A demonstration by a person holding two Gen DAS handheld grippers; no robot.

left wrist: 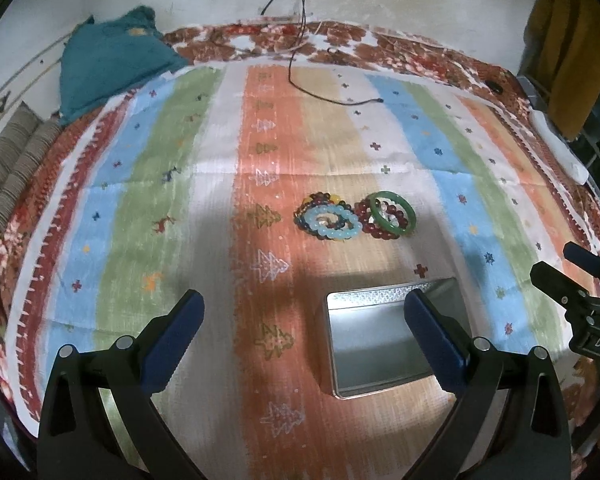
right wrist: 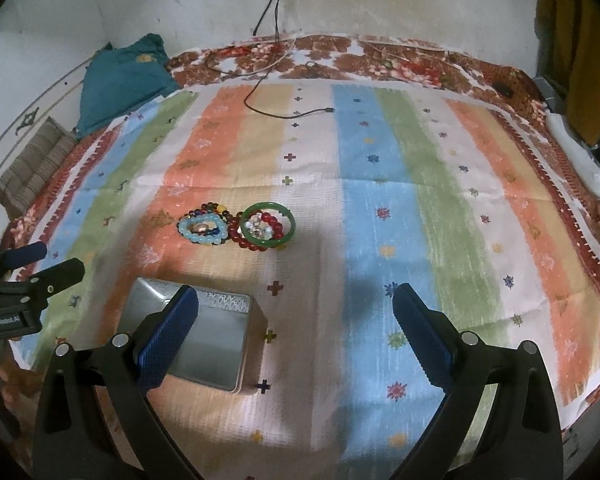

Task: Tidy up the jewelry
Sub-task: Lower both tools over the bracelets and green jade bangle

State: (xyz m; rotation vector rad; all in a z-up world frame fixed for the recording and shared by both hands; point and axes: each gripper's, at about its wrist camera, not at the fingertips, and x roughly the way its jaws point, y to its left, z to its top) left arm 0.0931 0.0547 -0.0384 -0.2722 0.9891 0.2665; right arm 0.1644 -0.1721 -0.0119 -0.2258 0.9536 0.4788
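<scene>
Both your grippers are spread wide and carry nothing: the left gripper (left wrist: 304, 334) hangs over the near side of the striped cloth (left wrist: 188, 208), its right finger crossing in front of the open metal tin (left wrist: 376, 344), and the right gripper (right wrist: 296, 330) hovers just to the right of that tin (right wrist: 212, 340).

The jewelry sits beyond the tin in one tight cluster: a light-blue bead bracelet (left wrist: 334, 224) lying on a multicoloured bead bracelet (left wrist: 320, 202), touching a dark-red bead bracelet (left wrist: 374, 226) with a green bangle (left wrist: 392, 212) resting across it.

That overlap is your main risk. Close on one bracelet and you will likely drag or lift its neighbour, which could then drop short of the tin. The green bangle looks hard and smooth, so a pinch on its rim may slip. The tin looks light; a nudge from a finger would probably slide it on the cloth.

A black cable (left wrist: 320, 94) lies on the far part of the cloth, well apart from the jewelry. A teal cushion (left wrist: 112, 60) sits at the far left corner, and a white remote-like object (right wrist: 580, 160) lies on the right edge. Nothing stands between the grippers and the cluster except the tin itself.
</scene>
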